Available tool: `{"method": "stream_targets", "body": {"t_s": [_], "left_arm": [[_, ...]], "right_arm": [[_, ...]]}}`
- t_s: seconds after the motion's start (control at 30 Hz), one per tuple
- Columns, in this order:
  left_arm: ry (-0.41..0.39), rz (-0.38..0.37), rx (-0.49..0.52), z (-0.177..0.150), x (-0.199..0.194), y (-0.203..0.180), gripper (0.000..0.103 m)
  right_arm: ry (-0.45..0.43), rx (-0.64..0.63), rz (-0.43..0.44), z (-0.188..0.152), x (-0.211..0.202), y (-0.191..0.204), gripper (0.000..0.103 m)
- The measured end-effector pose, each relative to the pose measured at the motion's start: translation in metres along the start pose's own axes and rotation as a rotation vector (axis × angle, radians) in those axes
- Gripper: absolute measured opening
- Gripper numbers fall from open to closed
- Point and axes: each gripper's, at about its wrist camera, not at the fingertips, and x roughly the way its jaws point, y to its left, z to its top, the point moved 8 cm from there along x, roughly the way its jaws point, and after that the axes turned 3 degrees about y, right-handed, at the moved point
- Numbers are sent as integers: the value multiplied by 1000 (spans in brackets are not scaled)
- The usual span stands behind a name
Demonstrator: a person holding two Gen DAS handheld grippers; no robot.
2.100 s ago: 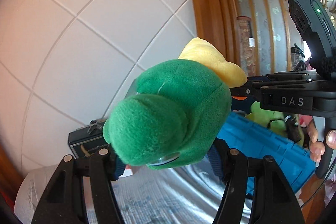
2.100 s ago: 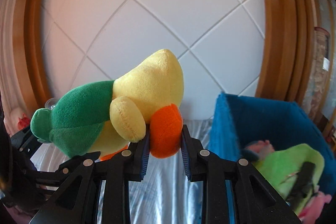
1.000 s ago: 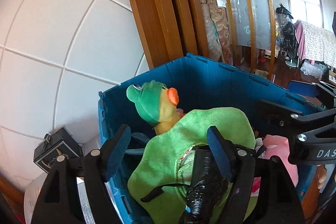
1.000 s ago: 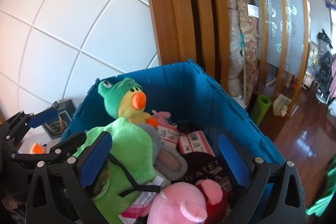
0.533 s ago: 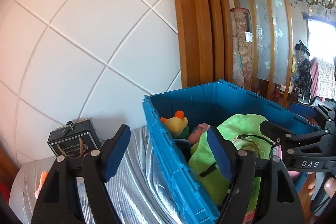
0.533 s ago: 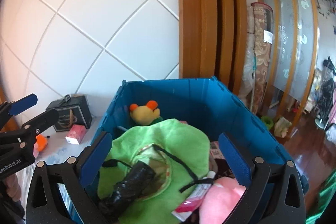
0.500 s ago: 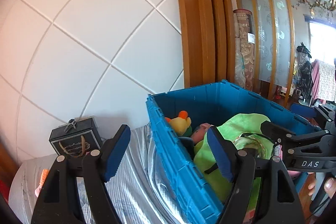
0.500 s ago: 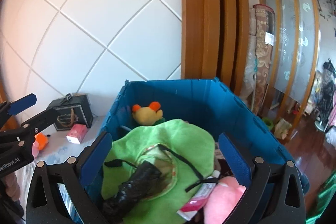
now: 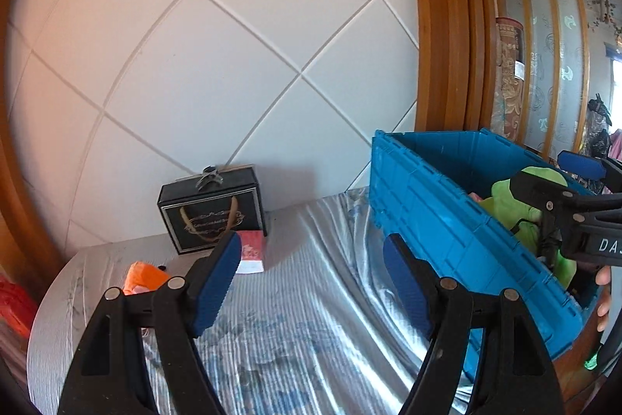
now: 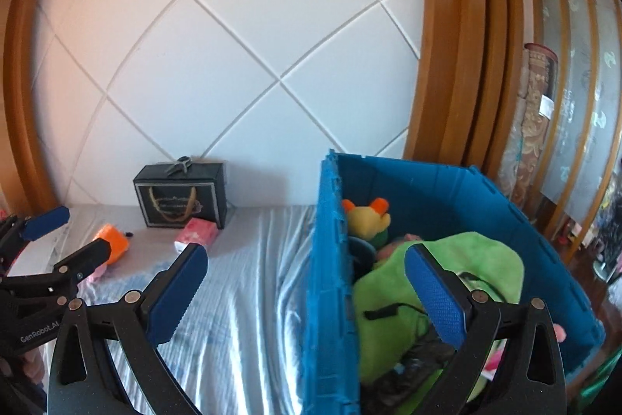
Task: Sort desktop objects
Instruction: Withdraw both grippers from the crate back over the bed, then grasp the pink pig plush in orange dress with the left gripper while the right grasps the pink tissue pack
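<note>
A blue plastic crate (image 9: 435,216) (image 10: 330,259) stands on the right of the table. In it lie a yellow duck plush with orange feet (image 10: 367,218) and a bright green plush (image 10: 458,267) (image 9: 517,201). My left gripper (image 9: 311,275) is open and empty above the silvery tablecloth, left of the crate. My right gripper (image 10: 307,290) is open and empty, straddling the crate's left wall. On the table lie a pink tissue pack (image 9: 250,251) (image 10: 196,230) and an orange toy (image 9: 145,275) (image 10: 114,242).
A black gift box (image 9: 212,207) (image 10: 180,195) stands against the white tiled wall. The striped silvery cloth (image 9: 295,329) covers the table. A wooden door frame (image 9: 443,26) rises behind the crate. The floor drops away right of the crate.
Both grippers let go of the duck plush, which now lies in the crate. Both have since swung left and back, bringing the table, gift box and pink pack into view.
</note>
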Motion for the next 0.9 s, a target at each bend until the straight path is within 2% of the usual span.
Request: {"method": "stream_targets", "body": {"t_s": [0.23, 0.4, 0.7, 0.9], "left_arm": [[81, 62, -80, -43, 14, 85, 75], [165, 116, -143, -83, 35, 143, 75], [353, 282, -263, -157, 90, 276, 75], [453, 335, -294, -184, 143, 333, 75]], "right_arm": [[55, -62, 74, -2, 31, 83, 103], [128, -79, 121, -12, 66, 121, 103], [313, -65, 151, -41, 161, 148, 103], [443, -46, 141, -64, 234, 161, 103]]}}
